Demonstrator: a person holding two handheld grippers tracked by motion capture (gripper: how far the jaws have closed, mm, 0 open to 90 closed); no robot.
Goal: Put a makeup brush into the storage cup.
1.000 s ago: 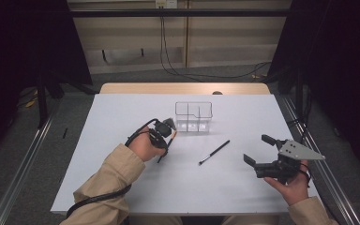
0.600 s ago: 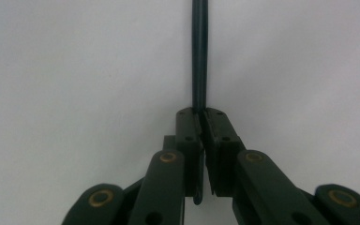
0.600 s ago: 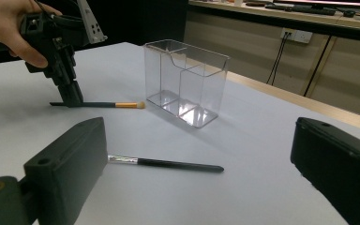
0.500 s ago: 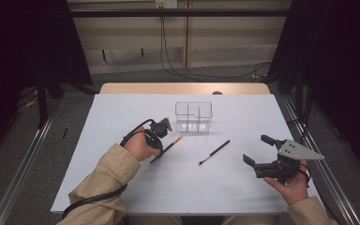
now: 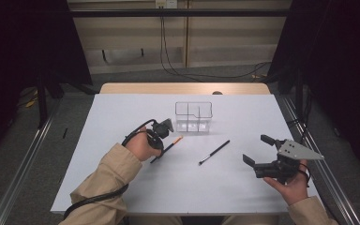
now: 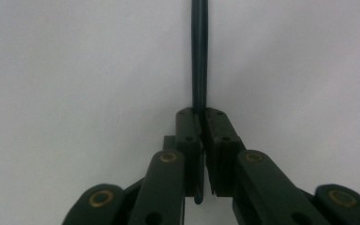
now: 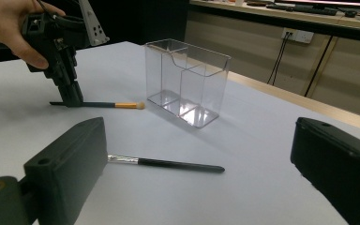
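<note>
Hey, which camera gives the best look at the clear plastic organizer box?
The right gripper view: the clear organizer box stands close and side-on, its dividers and stepped top edge plain. The high view shows it small from above, near the table's far middle.

Orange-tipped brush (image 6: 199,56) handle cut off by the left gripper view's top edge.
</note>
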